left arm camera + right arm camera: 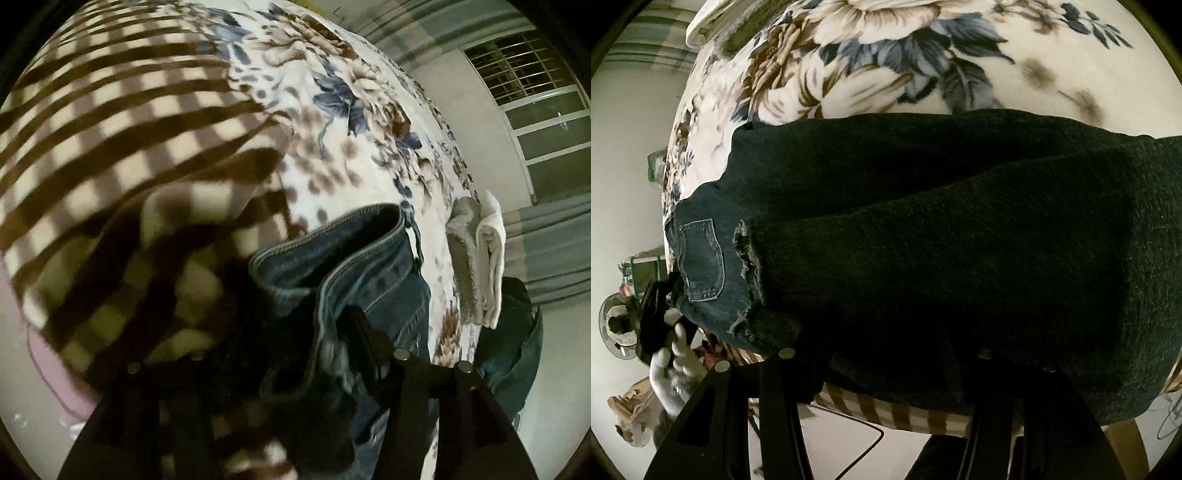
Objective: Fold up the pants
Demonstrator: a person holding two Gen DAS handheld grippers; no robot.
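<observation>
Dark blue jeans (942, 229) lie across the floral blanket (886, 55) on the bed, folded lengthwise, with a back pocket (701, 258) and frayed rip at the left. In the left wrist view the waistband (343, 254) is lifted and open close to the camera. My left gripper (332, 354) is shut on the jeans' waistband edge. My right gripper (886, 354) sits at the near edge of the jeans leg; its fingertips are lost in dark cloth. The other gripper and a gloved hand (668, 365) show at the left of the right wrist view.
A brown-and-cream checked blanket (122, 147) covers the bed's left part. Folded grey and white towels (476, 258) lie at the bed's right edge. Curtains and a barred window (517, 74) stand beyond. A cable (864, 439) runs on the floor below the bed edge.
</observation>
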